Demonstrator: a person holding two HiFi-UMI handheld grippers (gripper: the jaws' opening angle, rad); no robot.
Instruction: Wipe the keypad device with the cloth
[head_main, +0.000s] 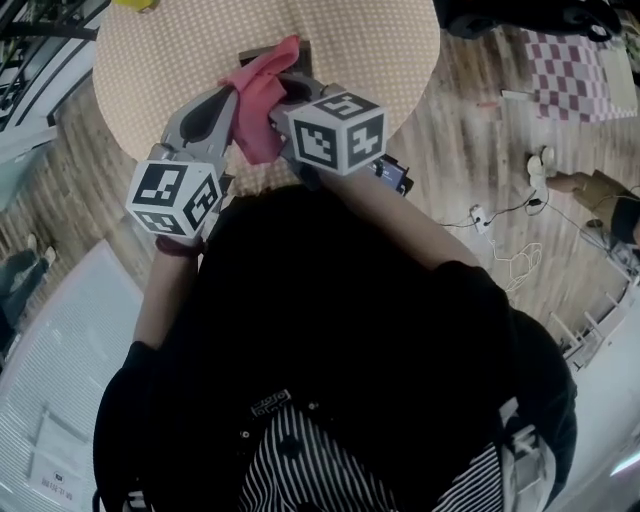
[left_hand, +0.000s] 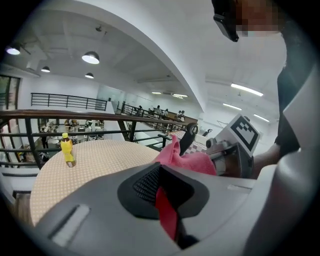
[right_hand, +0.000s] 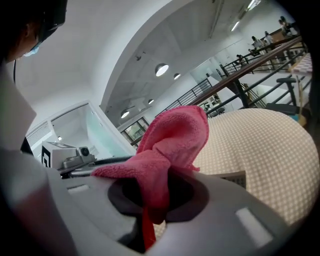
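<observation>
A pink cloth (head_main: 262, 100) is bunched up above the round beige-checked table (head_main: 180, 60), and both grippers hold it. My left gripper (head_main: 232, 105) is shut on the cloth's lower left part; a red sliver of cloth shows between its jaws (left_hand: 164, 197). Pressed close beside it, my right gripper (head_main: 288, 95) is shut on the cloth (right_hand: 170, 145), which rises in a fold above its jaws (right_hand: 150, 200). A dark flat device (head_main: 258, 55) lies on the table just beyond the cloth, mostly hidden by it.
A yellow bottle (left_hand: 66, 149) stands on the far side of the table. A railing (left_hand: 75, 117) runs behind the table. A small dark object with a blue face (head_main: 392, 173) shows by the table's near right edge. Cables and a checked mat (head_main: 570, 75) lie on the wooden floor.
</observation>
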